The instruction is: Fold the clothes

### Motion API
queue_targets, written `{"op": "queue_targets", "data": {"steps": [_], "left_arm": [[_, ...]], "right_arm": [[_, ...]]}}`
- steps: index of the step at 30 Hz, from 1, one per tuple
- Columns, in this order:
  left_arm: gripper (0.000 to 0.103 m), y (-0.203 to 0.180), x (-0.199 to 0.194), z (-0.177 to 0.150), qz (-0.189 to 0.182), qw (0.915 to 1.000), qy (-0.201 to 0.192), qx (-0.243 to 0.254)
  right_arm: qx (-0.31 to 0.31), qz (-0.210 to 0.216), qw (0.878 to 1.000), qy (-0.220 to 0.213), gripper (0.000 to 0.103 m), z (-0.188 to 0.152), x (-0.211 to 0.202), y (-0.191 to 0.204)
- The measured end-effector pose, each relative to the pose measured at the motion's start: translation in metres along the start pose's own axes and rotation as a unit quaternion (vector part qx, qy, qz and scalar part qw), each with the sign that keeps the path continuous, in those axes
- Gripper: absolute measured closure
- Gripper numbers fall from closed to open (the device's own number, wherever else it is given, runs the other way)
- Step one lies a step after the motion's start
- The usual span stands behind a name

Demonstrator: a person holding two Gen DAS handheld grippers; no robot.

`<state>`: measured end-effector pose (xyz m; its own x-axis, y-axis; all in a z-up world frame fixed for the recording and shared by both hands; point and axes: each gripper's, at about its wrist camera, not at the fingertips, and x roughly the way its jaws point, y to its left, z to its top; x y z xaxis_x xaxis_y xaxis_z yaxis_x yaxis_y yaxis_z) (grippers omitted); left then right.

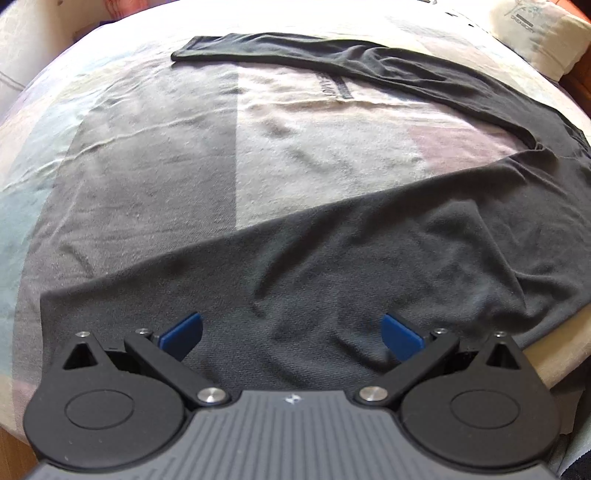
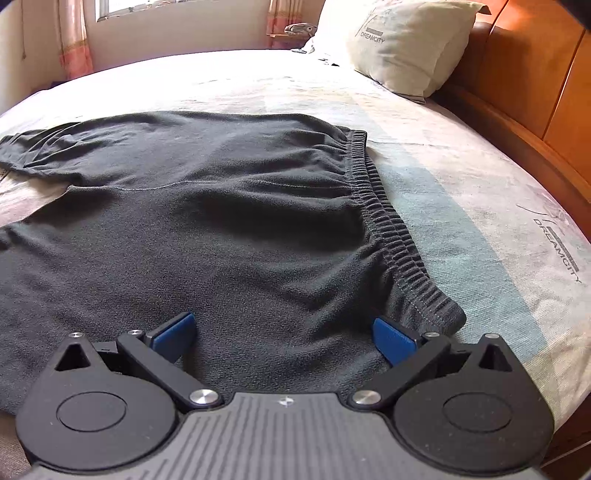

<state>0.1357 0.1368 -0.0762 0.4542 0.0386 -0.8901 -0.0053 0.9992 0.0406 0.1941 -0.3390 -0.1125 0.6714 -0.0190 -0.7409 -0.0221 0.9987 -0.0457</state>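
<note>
In the left wrist view, the left gripper [image 1: 291,332] hangs low over the near leg of a pair of dark grey trousers [image 1: 369,258], its blue-padded fingers [image 1: 183,332] spread wide apart with nothing between them. That leg runs along the near edge of the bed [image 1: 147,166]; its hem lies toward the near left corner, while the other leg stretches away across the patterned sheet toward the far side. A pillow [image 1: 535,33] shows at the far right corner. In the right wrist view, the right gripper [image 2: 282,332] sits just above the trousers [image 2: 221,221] near the ribbed waistband [image 2: 388,229], its jaws likewise parted and empty. The waistband faces the wooden headboard [image 2: 535,92], and a cream pillow [image 2: 402,40] printed DREAMCITY leans against it at the bed's far right corner.
</note>
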Motion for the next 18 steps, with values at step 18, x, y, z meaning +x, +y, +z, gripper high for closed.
{"op": "queue_targets", "data": {"steps": [18], "left_arm": [[0.001,-0.241,-0.012,0.172,-0.156,0.9727,-0.054,0.163]], "right_arm": [[0.003,0.077,0.995,-0.064,0.000,0.021,-0.022,-0.002]]}}
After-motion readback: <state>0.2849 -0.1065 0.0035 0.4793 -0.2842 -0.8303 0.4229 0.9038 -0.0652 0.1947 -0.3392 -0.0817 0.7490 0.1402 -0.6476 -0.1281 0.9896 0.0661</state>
